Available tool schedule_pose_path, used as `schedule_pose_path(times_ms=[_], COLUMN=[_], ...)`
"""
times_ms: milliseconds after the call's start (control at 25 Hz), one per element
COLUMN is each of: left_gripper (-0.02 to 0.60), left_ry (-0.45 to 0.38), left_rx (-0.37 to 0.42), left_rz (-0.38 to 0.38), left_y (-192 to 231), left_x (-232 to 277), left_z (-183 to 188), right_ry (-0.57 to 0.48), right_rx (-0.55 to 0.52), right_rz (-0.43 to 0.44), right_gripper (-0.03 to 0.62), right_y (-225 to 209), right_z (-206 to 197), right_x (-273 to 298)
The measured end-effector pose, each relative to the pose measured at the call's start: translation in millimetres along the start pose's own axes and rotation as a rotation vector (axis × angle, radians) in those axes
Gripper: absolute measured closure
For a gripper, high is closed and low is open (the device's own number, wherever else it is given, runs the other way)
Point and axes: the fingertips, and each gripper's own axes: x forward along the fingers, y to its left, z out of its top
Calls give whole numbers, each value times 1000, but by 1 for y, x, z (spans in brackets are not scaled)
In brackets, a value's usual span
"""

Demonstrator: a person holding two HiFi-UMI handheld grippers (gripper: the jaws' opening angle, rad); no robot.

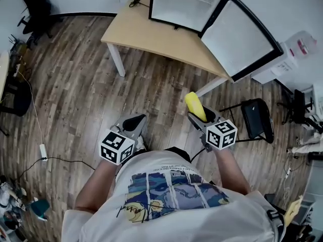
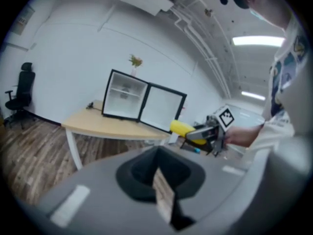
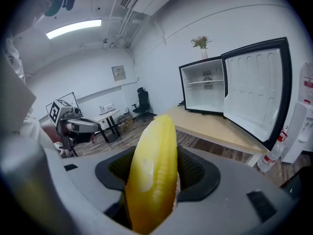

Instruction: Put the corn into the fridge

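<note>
A yellow corn cob (image 3: pixel 152 170) sticks up between the jaws of my right gripper (image 1: pixel 199 116), which is shut on it; the corn (image 1: pixel 195 105) points toward the table. The same corn (image 2: pixel 182 128) shows in the left gripper view, held well off the floor. My left gripper (image 1: pixel 132 125) hangs beside it, jaws closed together with nothing in them. The small black fridge (image 1: pixel 187 4) stands on the table with its door (image 1: pixel 237 38) swung wide open; its white inside (image 3: pixel 204 89) holds a shelf.
The light wooden table (image 1: pixel 156 37) carries the fridge. A black chair (image 1: pixel 256 117) stands right of me, an office chair (image 1: pixel 35 6) far left. Cables (image 1: pixel 43 150) lie on the wooden floor. White boxes (image 1: pixel 285 59) sit at the right wall.
</note>
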Motion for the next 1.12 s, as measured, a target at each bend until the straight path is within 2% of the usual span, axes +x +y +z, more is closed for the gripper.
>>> schedule_pose_path(times_ms=[240, 520, 680, 800, 960, 1120], left_gripper=[572, 572, 572, 572, 574, 574], left_ry=[-3, -30, -24, -41, -65, -80], left_rx=[-8, -39, -31, -22, -36, -32], left_rz=[6, 27, 38, 84, 152, 187], left_y=[61, 96, 115, 139, 175, 202], left_x=[-30, -35, -25, -19, -5, 19], left_z=[-3, 12, 23, 38, 65, 97], right_ry=[-5, 24, 34, 32, 15, -3], right_rx=[-56, -115, -156, -187, -215, -278], right_rz=[-33, -24, -14, -8, 0, 9], right_gripper=[339, 341, 340, 341, 341, 341], right_y=[6, -6, -30, -55, -90, -127], right_z=[56, 103, 132, 159, 207, 266], right_x=[51, 88, 114, 140, 177, 214])
